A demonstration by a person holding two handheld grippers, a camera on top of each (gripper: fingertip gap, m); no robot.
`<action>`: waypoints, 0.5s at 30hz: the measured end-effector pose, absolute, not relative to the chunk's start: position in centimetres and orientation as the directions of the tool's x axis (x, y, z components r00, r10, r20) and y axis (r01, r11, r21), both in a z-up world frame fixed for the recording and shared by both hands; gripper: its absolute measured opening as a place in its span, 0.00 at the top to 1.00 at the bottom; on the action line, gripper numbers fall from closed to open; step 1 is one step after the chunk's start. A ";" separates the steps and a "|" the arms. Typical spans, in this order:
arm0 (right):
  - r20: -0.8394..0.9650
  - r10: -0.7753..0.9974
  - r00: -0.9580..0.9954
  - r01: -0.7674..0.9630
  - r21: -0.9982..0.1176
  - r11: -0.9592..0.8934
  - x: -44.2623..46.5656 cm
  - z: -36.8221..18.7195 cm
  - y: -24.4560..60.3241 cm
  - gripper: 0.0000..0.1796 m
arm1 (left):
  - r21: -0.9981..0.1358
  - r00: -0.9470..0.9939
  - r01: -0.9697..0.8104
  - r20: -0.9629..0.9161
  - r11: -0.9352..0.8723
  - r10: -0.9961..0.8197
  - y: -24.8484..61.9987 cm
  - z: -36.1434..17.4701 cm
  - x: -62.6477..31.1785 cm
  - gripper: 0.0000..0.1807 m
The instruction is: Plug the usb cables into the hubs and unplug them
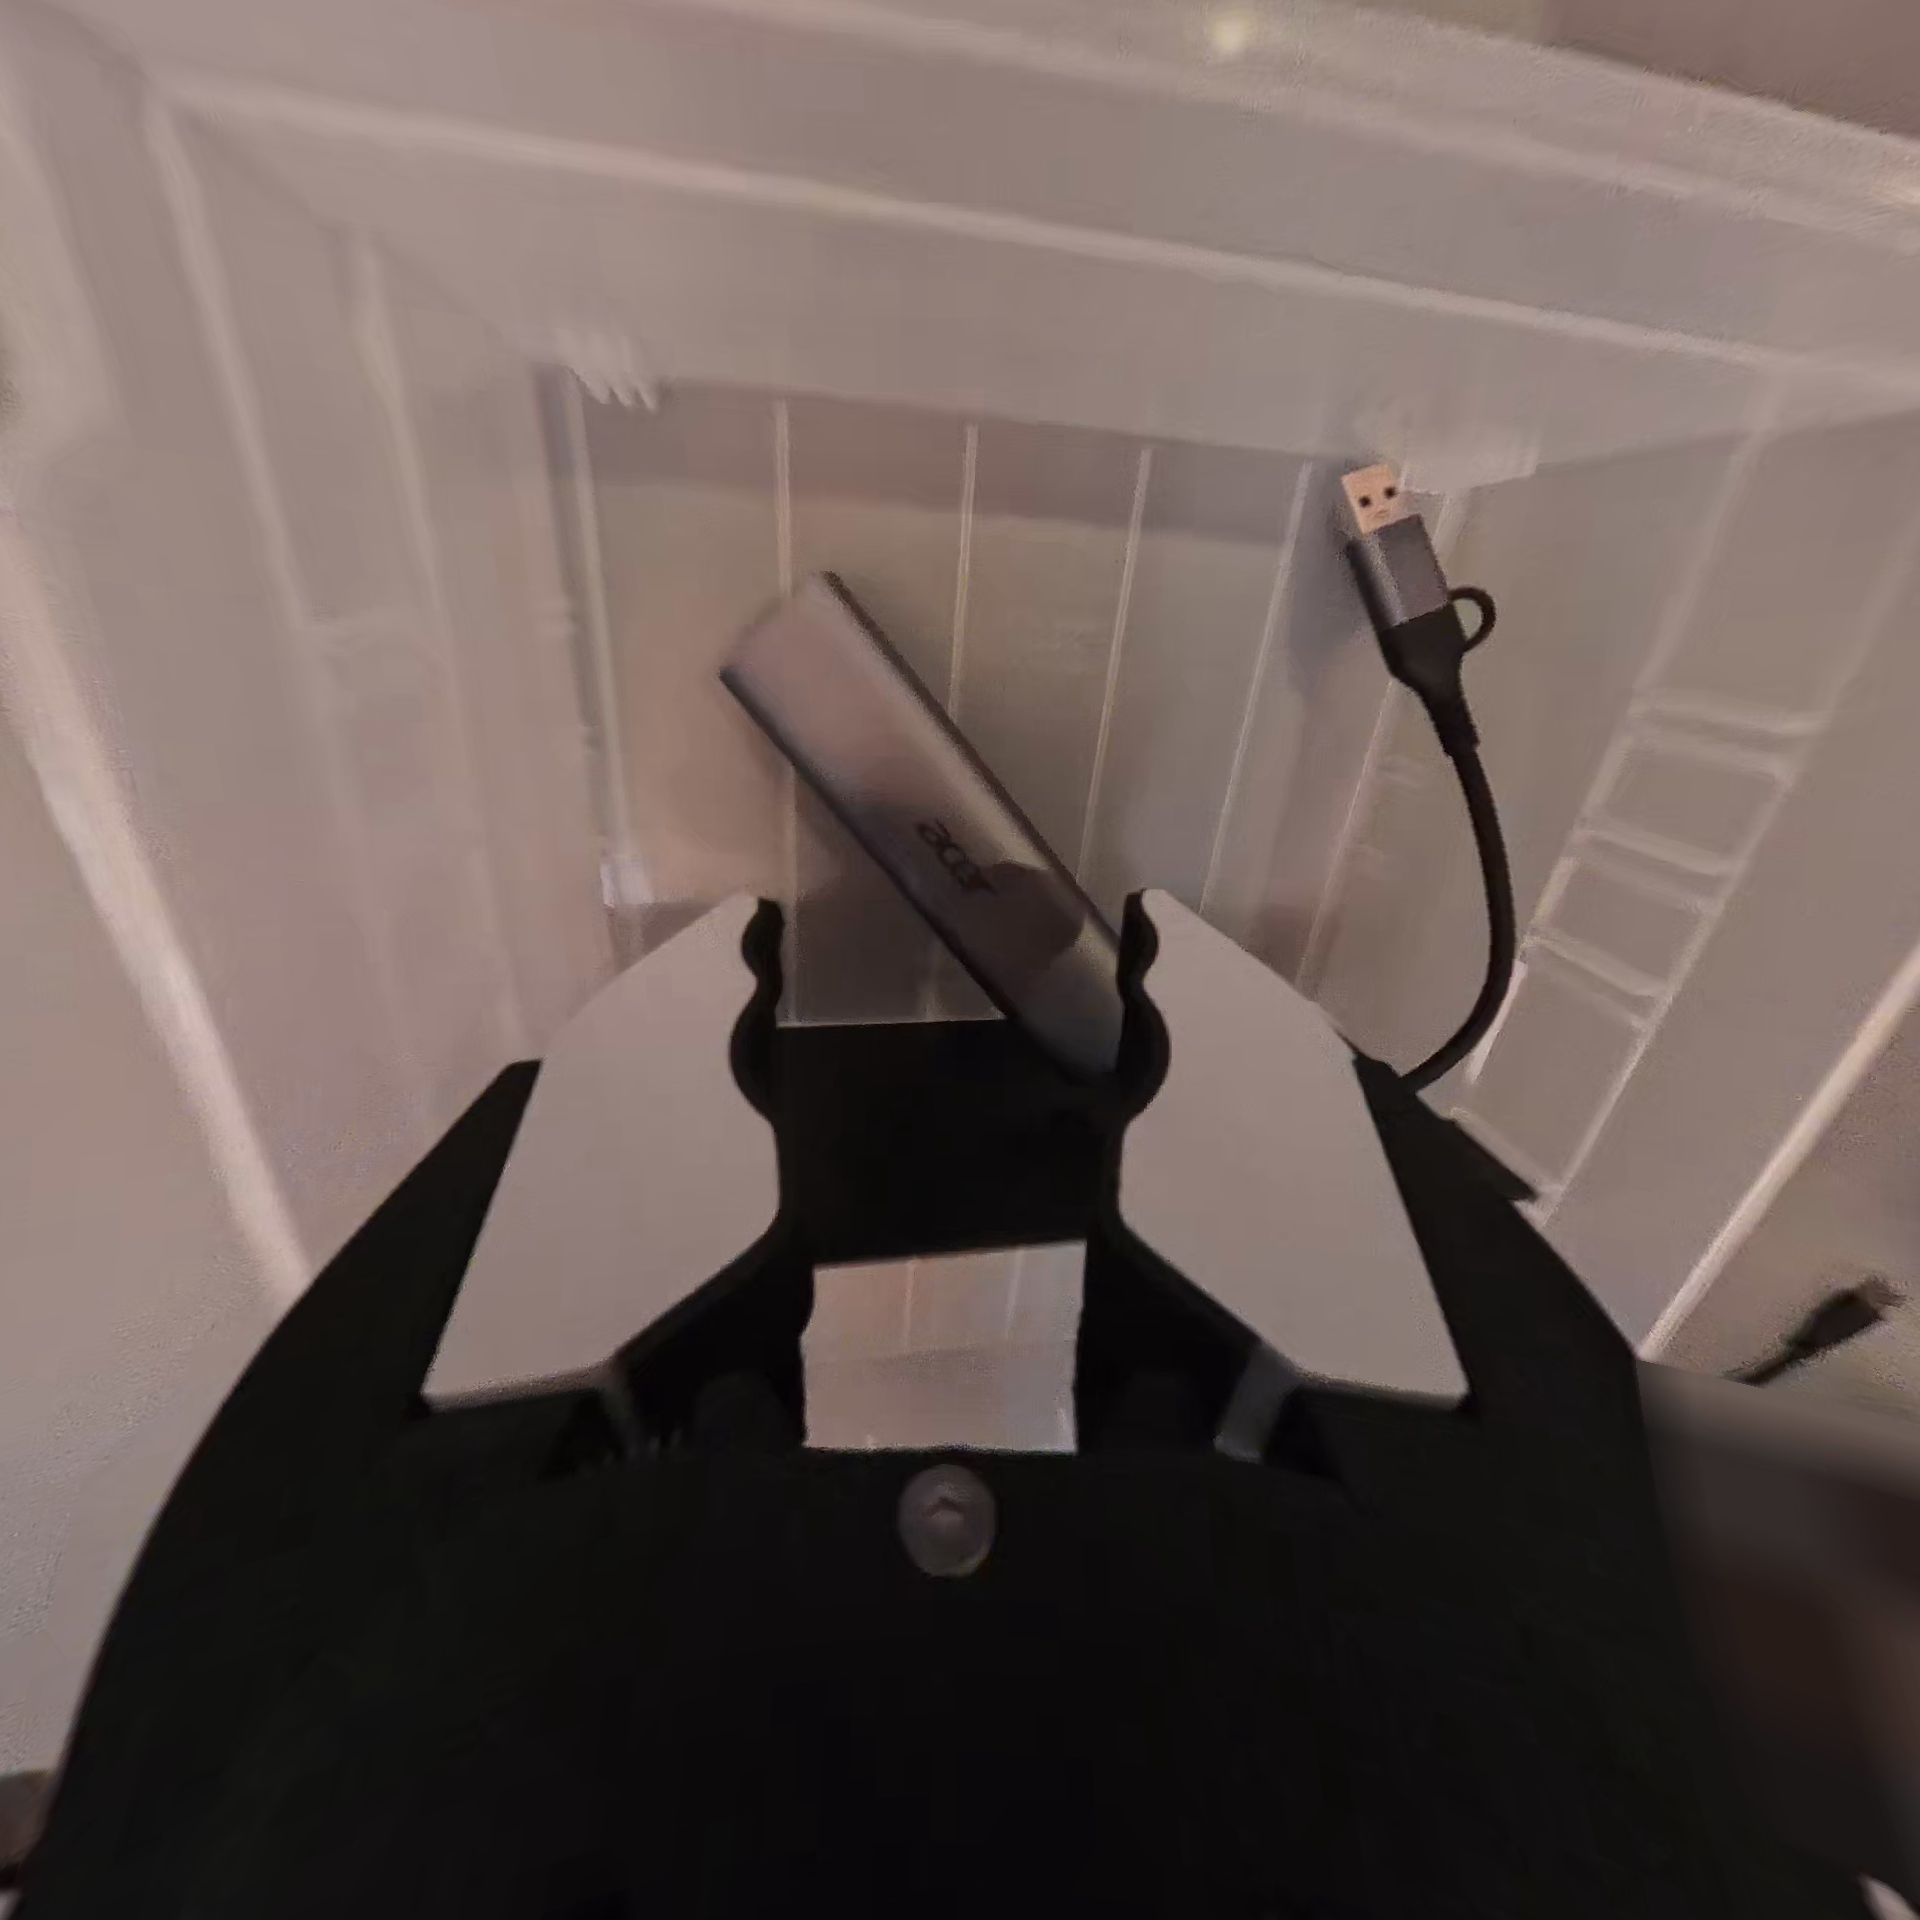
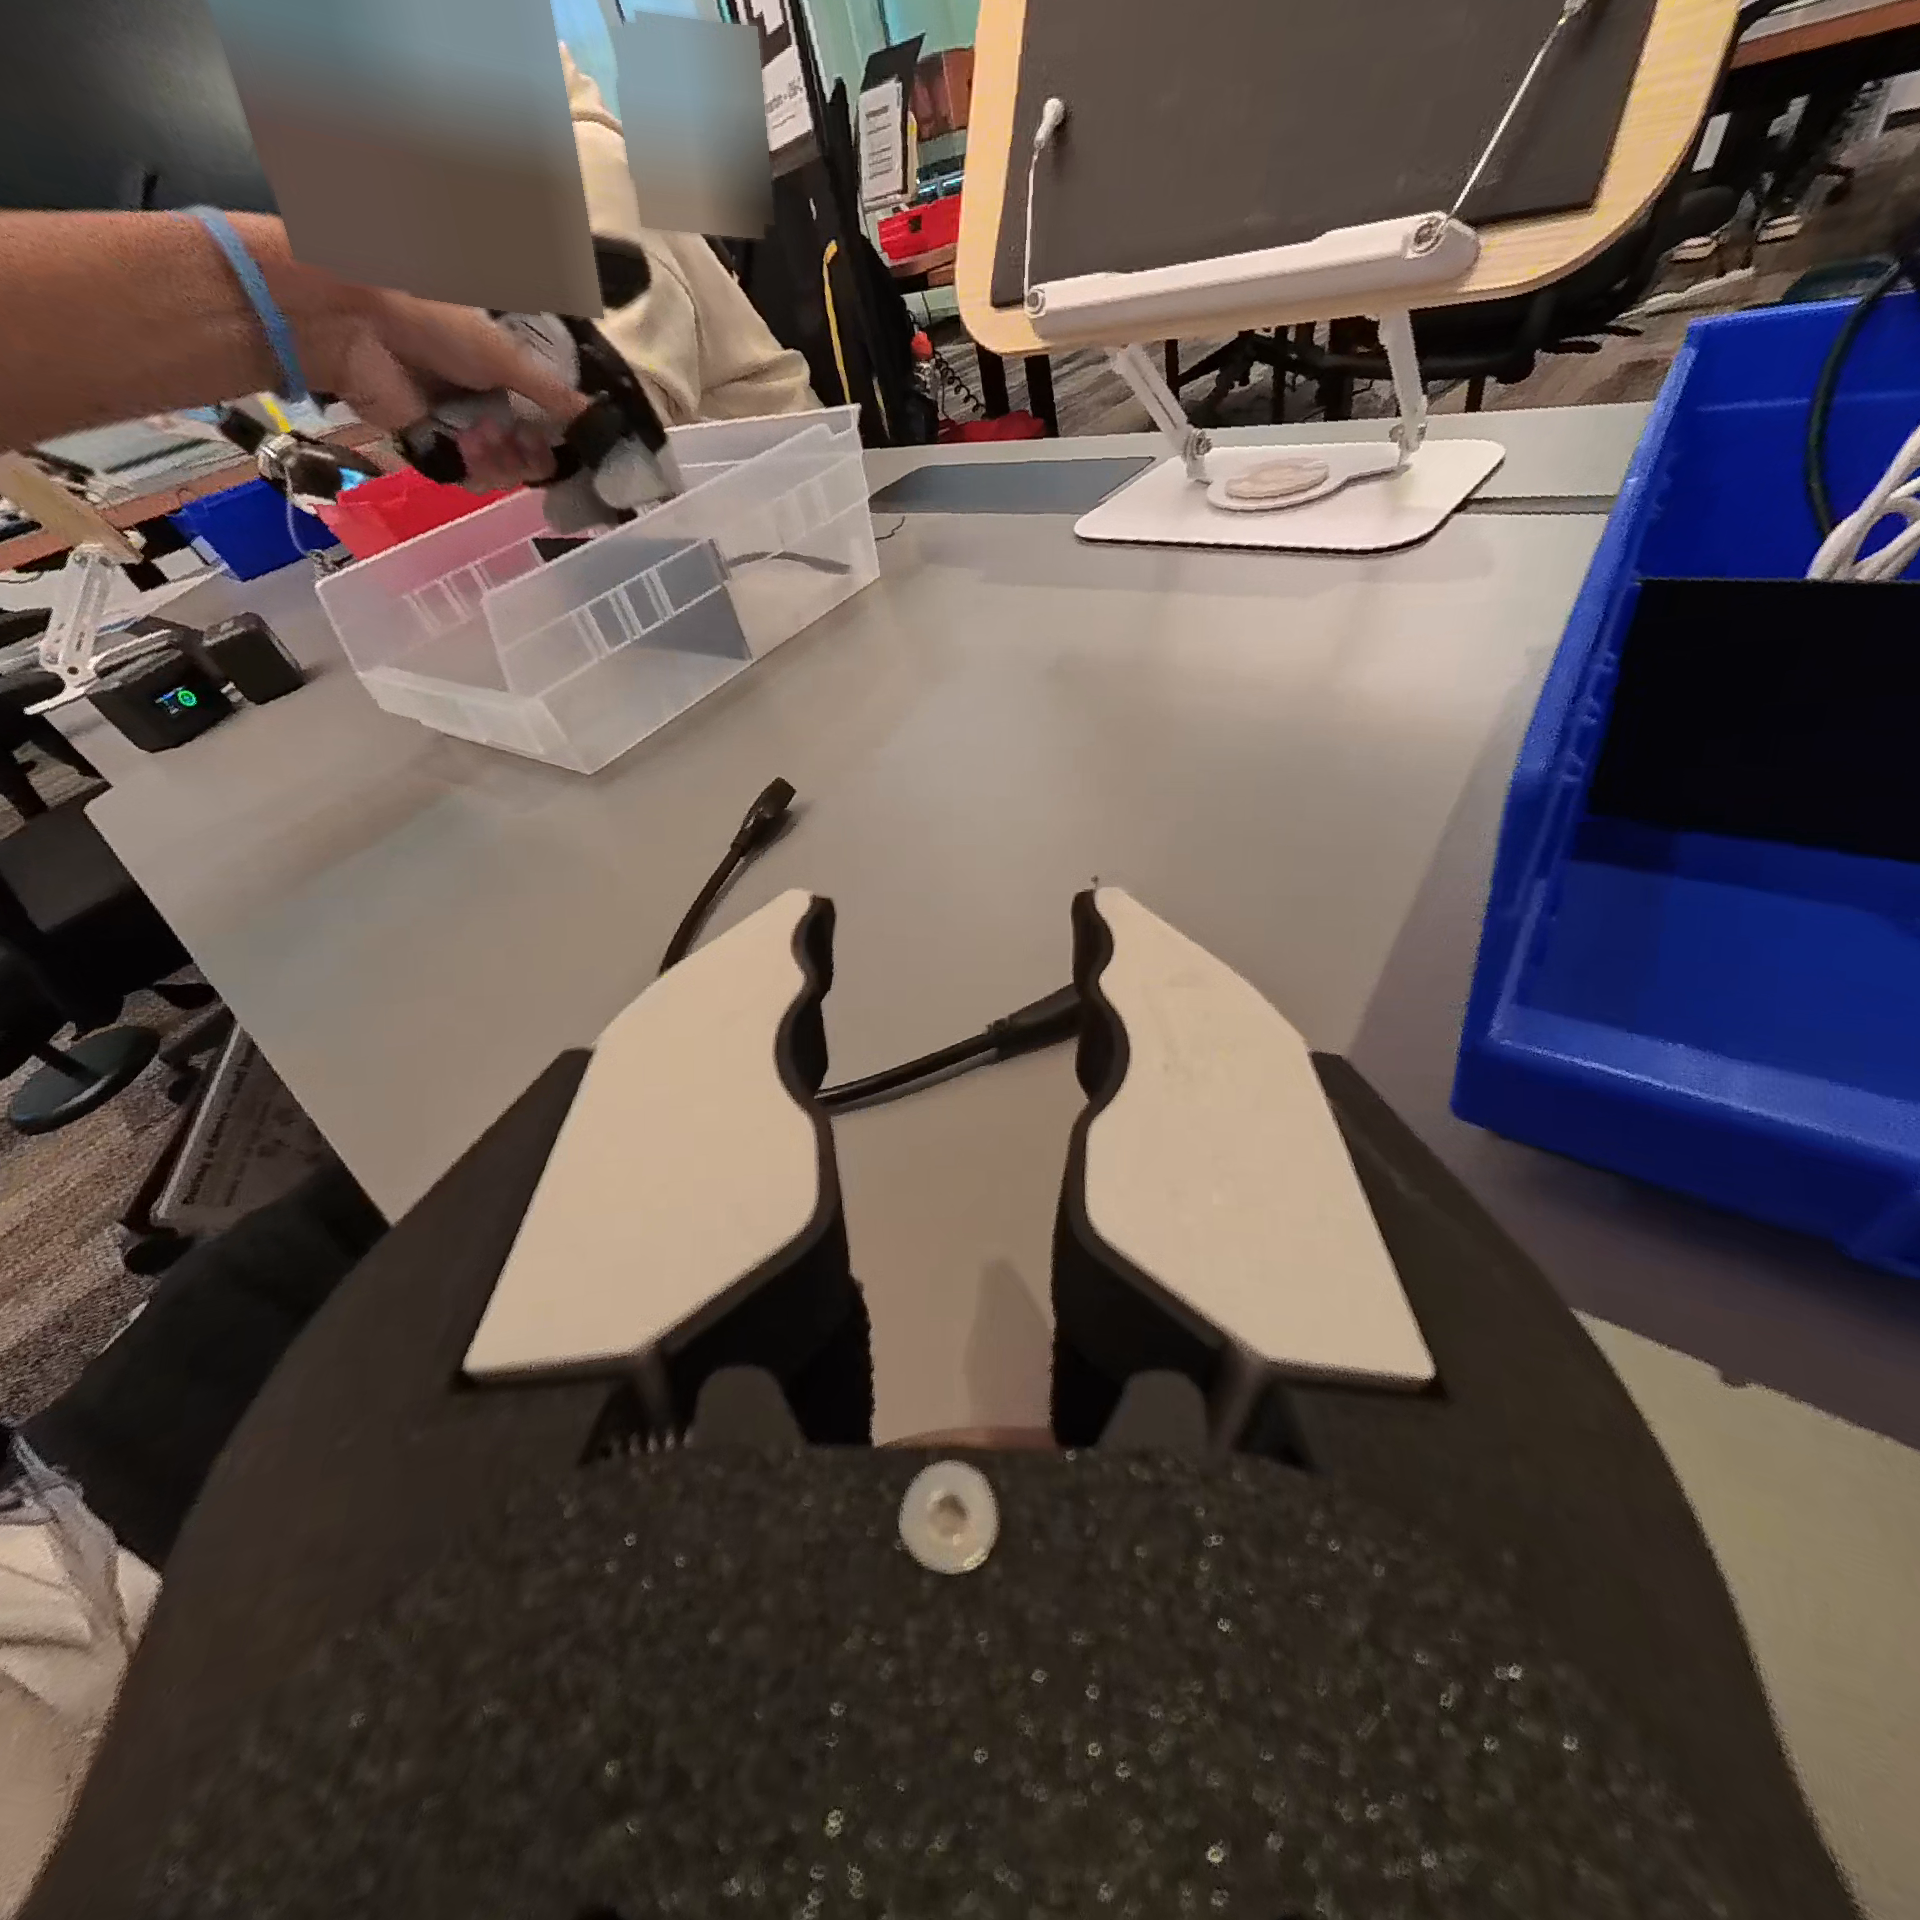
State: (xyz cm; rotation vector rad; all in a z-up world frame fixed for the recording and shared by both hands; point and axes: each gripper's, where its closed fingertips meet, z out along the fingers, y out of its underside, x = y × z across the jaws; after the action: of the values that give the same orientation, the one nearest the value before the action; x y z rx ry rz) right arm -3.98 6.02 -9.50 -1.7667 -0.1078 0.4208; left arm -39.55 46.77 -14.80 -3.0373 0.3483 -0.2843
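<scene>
Hovering low over the grey table (image 2: pixel 1039 665), the right gripper (image 2: pixel 951 914) has its fingers parted and grasps nothing; a black usb cable (image 2: pixel 935 1060) lies on the table between them, its far plug (image 2: pixel 774 800) just beyond the left fingertip. Right of the cable stands a blue bin (image 2: pixel 1662 1091). Farther off, left of the cable, sits a clear plastic bin (image 2: pixel 623 665). The left gripper (image 1: pixel 951 914) reaches into that bin with fingers spread; a grey hub (image 1: pixel 914 821) leans tilted against its right finger, whether pinched cannot be told. The hub's cable (image 1: pixel 1475 831) curls right, plug (image 1: pixel 1387 530) free.
</scene>
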 end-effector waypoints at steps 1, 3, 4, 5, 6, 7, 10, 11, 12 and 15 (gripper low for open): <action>-0.226 0.305 0.925 -0.153 -0.958 -0.244 -4.1 -9.5 5.9 0.75 | -0.069 0.965 -0.190 0.173 -0.979 -0.199 47.0 -15.2 -39.6 0.65; -0.244 0.319 0.916 -0.169 -0.955 -0.245 -4.3 -9.4 5.8 0.75 | -0.033 0.966 -0.129 0.221 -0.991 -0.133 47.3 -15.9 -38.8 0.68; -0.258 0.325 0.910 -0.183 -0.952 -0.244 -4.4 -9.2 5.6 0.75 | -0.011 0.963 -0.104 0.250 -0.995 -0.103 47.3 -16.3 -38.3 0.67; -0.271 0.331 0.904 -0.197 -0.950 -0.241 -4.4 -9.1 5.5 0.75 | 0.003 0.966 -0.092 0.242 -0.996 -0.088 47.4 -16.8 -38.2 0.67; -0.282 0.333 0.900 -0.209 -0.948 -0.239 -4.3 -9.0 5.3 0.75 | 0.012 0.973 -0.093 0.215 -0.996 -0.089 47.5 -17.3 -38.4 0.68; -0.291 0.333 0.897 -0.218 -0.946 -0.239 -4.2 -8.9 5.2 0.75 | 0.026 0.977 -0.094 0.196 -0.995 -0.087 47.5 -17.7 -38.6 0.69; -0.323 0.332 0.886 -0.254 -0.938 -0.234 -3.7 -8.7 4.9 0.75 | -0.015 0.970 -0.065 0.234 -0.998 -0.067 48.3 -17.7 -38.6 0.81; -0.336 0.333 0.881 -0.269 -0.935 -0.233 -3.5 -8.6 4.9 0.75 | -0.040 0.963 -0.055 0.260 -0.998 -0.064 48.5 -17.3 -38.5 0.81; -0.352 0.334 0.875 -0.285 -0.930 -0.233 -3.4 -8.6 4.8 0.75 | -0.071 0.958 -0.063 0.274 -0.996 -0.080 48.7 -17.0 -38.6 0.82; -0.400 0.343 0.850 -0.332 -0.912 -0.240 -3.4 -8.5 4.6 0.76 | -0.187 0.943 -0.119 0.287 -0.975 -0.170 48.8 -15.2 -38.4 0.82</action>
State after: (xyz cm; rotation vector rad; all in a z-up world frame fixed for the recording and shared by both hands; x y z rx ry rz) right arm -3.42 4.62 -8.47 -1.6998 -0.0085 0.6310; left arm -38.44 48.76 -15.24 -2.9305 0.2191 -0.4546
